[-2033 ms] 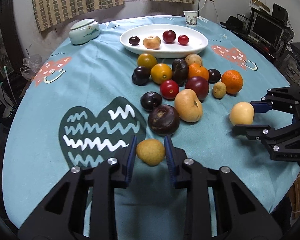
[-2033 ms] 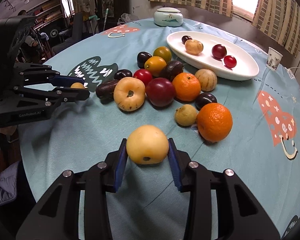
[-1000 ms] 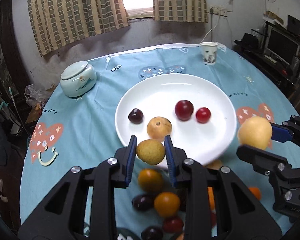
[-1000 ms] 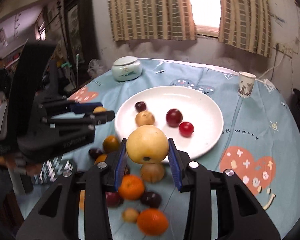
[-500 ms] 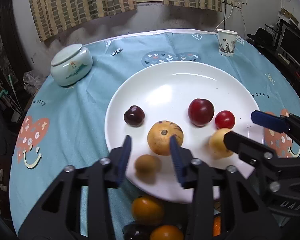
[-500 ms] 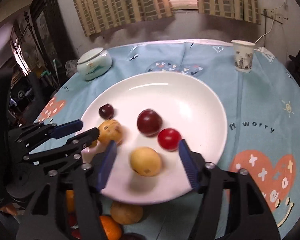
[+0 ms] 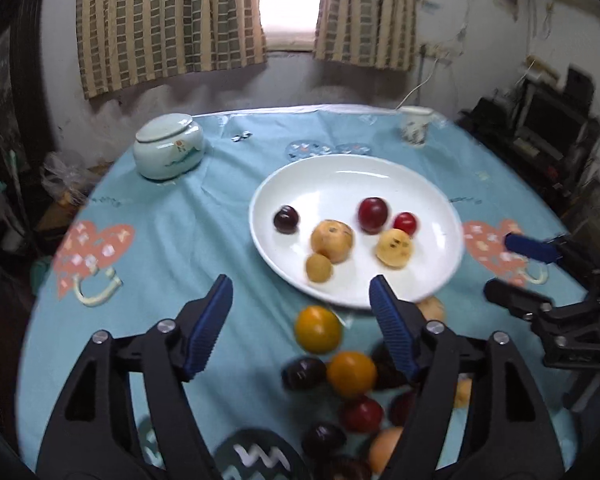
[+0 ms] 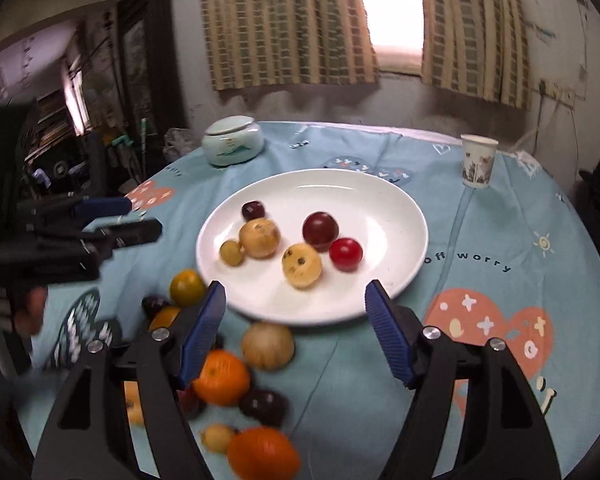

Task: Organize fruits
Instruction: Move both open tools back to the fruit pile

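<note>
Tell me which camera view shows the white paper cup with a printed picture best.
The right wrist view shows the white paper cup best: it stands sharp and whole beyond the white plate, with its print visible. In the left wrist view the same cup is smaller and blurred, so its print cannot be read.

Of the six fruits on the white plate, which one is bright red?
The small cherry-tomato-like fruit, rightmost on the plate. The dark red plum beside it is larger and duller; the rest are yellowish or near black.

I'm looking into a lived-in home room. Checked curtains [image 7: 172, 20] hang over a window, and a cartoon-print cloth covers the round tabletop [image 7: 172, 240]. A lidded ceramic jar [image 7: 168, 152] and a paper cup [image 8: 478, 160] stand there.
</note>
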`<state>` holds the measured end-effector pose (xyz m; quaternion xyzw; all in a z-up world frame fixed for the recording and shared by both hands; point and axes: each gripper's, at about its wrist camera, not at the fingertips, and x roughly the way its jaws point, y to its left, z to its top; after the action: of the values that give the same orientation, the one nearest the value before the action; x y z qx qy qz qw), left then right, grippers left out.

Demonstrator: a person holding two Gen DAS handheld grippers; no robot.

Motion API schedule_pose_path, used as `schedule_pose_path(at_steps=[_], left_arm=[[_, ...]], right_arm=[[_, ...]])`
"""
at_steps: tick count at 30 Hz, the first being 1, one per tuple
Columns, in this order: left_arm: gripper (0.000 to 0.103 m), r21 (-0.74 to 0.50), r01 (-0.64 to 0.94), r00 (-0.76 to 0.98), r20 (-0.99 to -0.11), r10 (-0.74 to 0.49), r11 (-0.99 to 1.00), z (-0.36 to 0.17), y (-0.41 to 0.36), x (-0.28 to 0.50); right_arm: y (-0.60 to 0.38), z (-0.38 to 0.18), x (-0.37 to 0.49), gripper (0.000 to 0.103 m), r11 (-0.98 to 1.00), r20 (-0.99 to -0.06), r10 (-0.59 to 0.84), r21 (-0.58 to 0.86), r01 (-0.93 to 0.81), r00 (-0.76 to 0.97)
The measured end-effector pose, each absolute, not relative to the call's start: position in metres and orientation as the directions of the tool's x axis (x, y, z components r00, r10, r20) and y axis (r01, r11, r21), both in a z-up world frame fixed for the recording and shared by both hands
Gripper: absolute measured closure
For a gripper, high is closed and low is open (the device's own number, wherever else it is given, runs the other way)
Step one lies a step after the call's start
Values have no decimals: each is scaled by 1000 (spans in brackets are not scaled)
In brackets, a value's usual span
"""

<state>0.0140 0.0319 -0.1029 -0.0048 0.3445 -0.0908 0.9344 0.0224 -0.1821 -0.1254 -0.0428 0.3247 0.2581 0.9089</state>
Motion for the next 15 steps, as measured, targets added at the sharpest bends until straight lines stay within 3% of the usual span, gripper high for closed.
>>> schedule_pose_path(at_steps=[2,7,10,15], left_arm=[[28,-149,172,733,-640,-228,974,-115,42,6],[28,-117,190,714,-665,-219,975,-126,39,5],[17,-49,214,720,-667,-191,976,-128,29,-4],[11,44,246,745,-647,-160,968,-128,11,-18]], right_arm=[[-182,-124,13,30,850,-620,440,54,-524,649],[-194,-131,-2,30,816,-646,481,81,-573,593],[-196,-148,-10,29,803,-693,458,54,-593,557],[-190,-159,-15,29,788,-723,433,14,-616,538]])
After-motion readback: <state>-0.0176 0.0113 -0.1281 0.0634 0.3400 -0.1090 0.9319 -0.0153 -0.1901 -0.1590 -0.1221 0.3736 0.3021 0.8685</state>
